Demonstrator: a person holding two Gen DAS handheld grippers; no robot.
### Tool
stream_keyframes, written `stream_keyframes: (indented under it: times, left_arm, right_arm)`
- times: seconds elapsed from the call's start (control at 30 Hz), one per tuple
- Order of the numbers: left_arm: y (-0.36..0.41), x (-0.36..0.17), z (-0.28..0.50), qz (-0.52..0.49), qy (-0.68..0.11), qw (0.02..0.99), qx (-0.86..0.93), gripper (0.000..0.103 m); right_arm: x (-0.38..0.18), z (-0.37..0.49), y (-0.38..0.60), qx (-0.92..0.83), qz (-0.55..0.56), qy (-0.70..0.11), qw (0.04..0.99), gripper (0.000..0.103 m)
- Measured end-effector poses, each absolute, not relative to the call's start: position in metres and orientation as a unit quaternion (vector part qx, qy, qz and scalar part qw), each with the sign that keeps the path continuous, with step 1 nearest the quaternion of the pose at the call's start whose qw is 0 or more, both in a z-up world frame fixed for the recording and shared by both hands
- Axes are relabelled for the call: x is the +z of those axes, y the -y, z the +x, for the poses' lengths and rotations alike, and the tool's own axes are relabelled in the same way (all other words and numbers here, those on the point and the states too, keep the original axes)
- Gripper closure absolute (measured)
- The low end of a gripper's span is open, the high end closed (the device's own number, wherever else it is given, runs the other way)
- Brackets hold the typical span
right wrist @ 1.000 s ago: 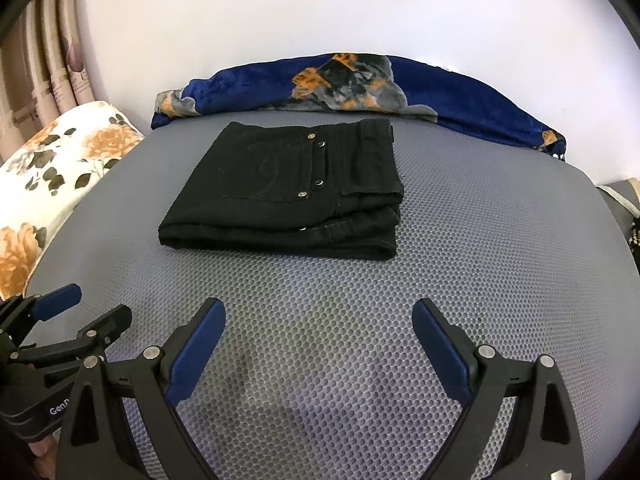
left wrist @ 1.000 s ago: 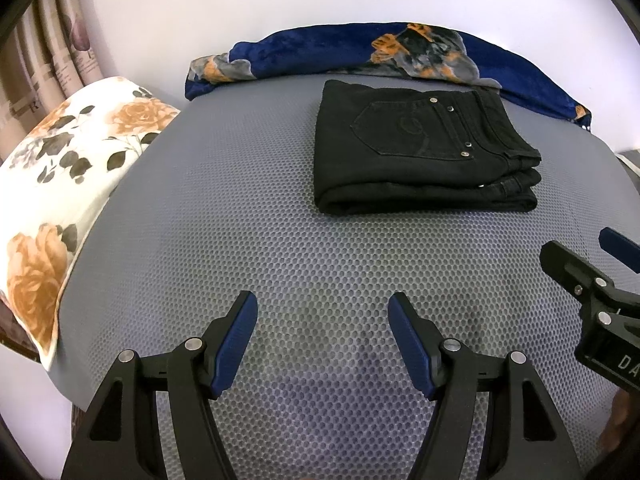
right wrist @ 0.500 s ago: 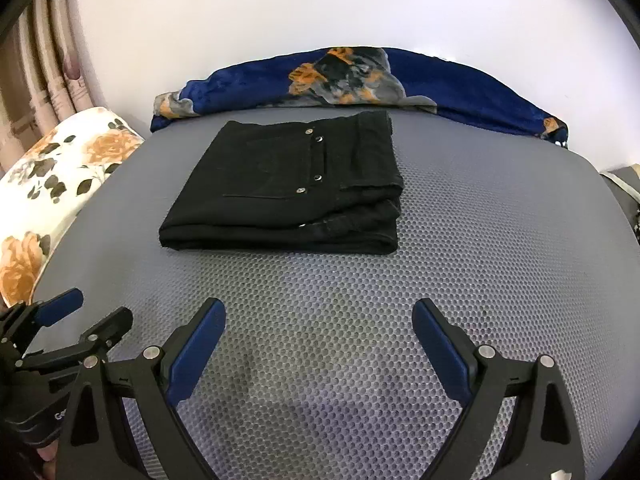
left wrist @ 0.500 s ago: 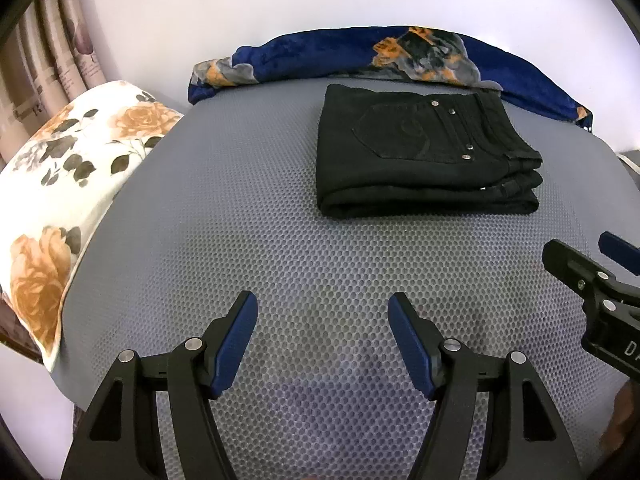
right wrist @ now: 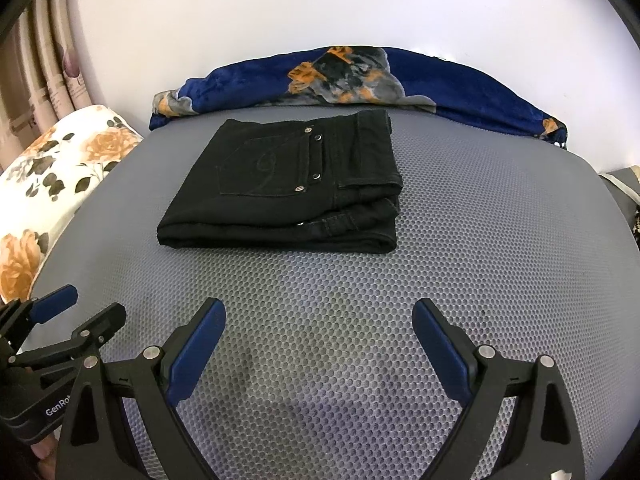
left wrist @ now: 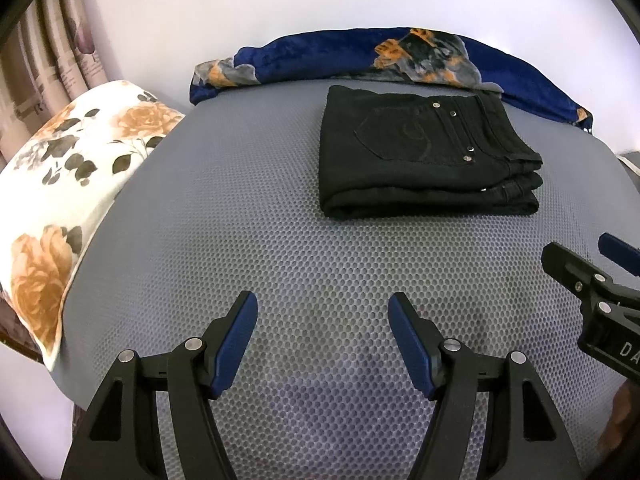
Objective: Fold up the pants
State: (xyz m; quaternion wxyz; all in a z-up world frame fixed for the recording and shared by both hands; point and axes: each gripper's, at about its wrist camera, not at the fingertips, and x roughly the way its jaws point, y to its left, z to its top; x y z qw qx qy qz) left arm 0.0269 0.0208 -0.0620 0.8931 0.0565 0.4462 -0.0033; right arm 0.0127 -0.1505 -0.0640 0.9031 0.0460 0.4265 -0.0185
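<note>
Black pants point(left wrist: 420, 156) lie folded in a neat rectangle on the grey mesh bed surface point(left wrist: 240, 240), back pocket up; they also show in the right wrist view point(right wrist: 288, 188). My left gripper point(left wrist: 322, 304) is open and empty, hovering over the mesh well short of the pants. My right gripper point(right wrist: 318, 310) is open and empty, also short of the pants. The right gripper shows at the right edge of the left wrist view point(left wrist: 592, 264). The left gripper shows at the lower left of the right wrist view point(right wrist: 76, 312).
A blue floral blanket point(left wrist: 360, 56) lies bunched along the far edge by the white wall. A white pillow with orange roses point(left wrist: 60, 184) lies on the left side. Curtains point(left wrist: 44, 56) hang at the far left. The bed's near-left edge drops off below the pillow.
Both grippers have drawn back slightly and tilted down, so the pants sit lower in both views. Both stay open. The pants have not moved.
</note>
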Motion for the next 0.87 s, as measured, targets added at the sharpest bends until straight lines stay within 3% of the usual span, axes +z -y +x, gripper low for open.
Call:
stream_keyframes:
  times: [0.87]
  left_arm:
    - [-0.0219, -0.065, 0.0257, 0.05, -0.45, 0.892, -0.005, 0.035]
  right_arm:
    - [-0.0634, 0.0126, 0.1509, -0.021, 0.041, -0.428, 0.902, 0.01]
